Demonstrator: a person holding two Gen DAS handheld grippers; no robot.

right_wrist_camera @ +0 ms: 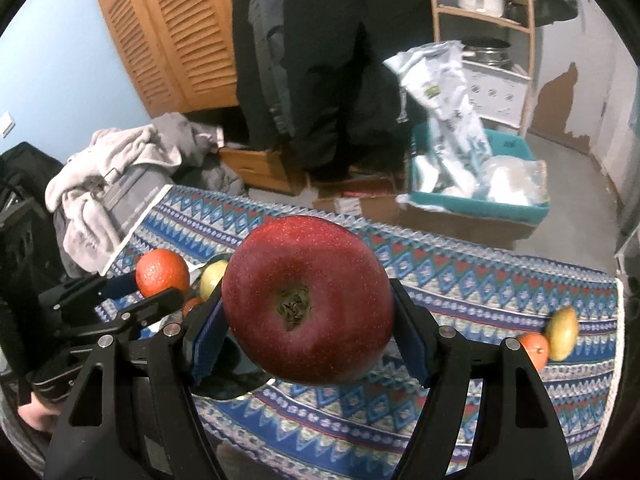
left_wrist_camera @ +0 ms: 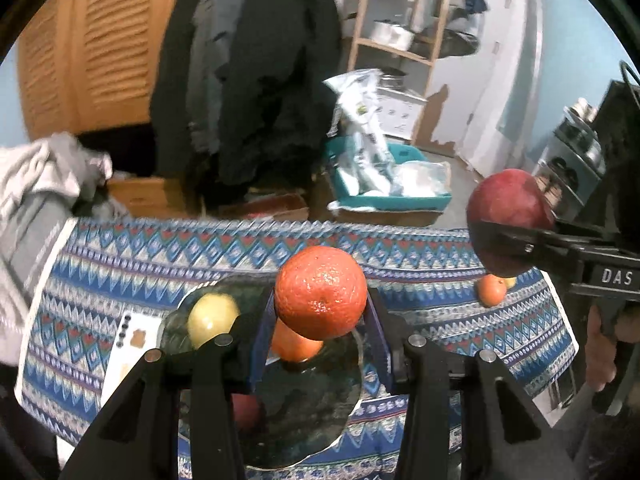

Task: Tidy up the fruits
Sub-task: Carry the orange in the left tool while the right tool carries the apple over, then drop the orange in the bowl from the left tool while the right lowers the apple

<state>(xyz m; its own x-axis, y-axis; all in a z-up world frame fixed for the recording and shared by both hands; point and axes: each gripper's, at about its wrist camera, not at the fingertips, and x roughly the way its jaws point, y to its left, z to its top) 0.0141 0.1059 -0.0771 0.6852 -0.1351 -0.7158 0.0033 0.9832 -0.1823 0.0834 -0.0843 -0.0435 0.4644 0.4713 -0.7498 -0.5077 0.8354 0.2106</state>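
Note:
My left gripper [left_wrist_camera: 320, 300] is shut on an orange [left_wrist_camera: 321, 292] and holds it above a dark glass plate [left_wrist_camera: 320, 408]. On the plate lie a yellow-green apple [left_wrist_camera: 212, 318], another orange [left_wrist_camera: 294, 346] and a red fruit [left_wrist_camera: 246, 412]. My right gripper [right_wrist_camera: 308, 312] is shut on a big red apple [right_wrist_camera: 308, 300], held in the air to the right of the plate; it also shows in the left wrist view [left_wrist_camera: 510, 216]. A small orange [right_wrist_camera: 534, 350] and a yellow apple [right_wrist_camera: 562, 332] lie on the cloth at the right edge.
The table has a blue patterned cloth [right_wrist_camera: 460, 280]. A white card [left_wrist_camera: 128, 344] lies left of the plate. Grey clothes [right_wrist_camera: 112, 176] pile at the far left corner. Beyond the table are cardboard boxes, a teal bin [right_wrist_camera: 480, 200] and a wooden shelf [right_wrist_camera: 480, 20].

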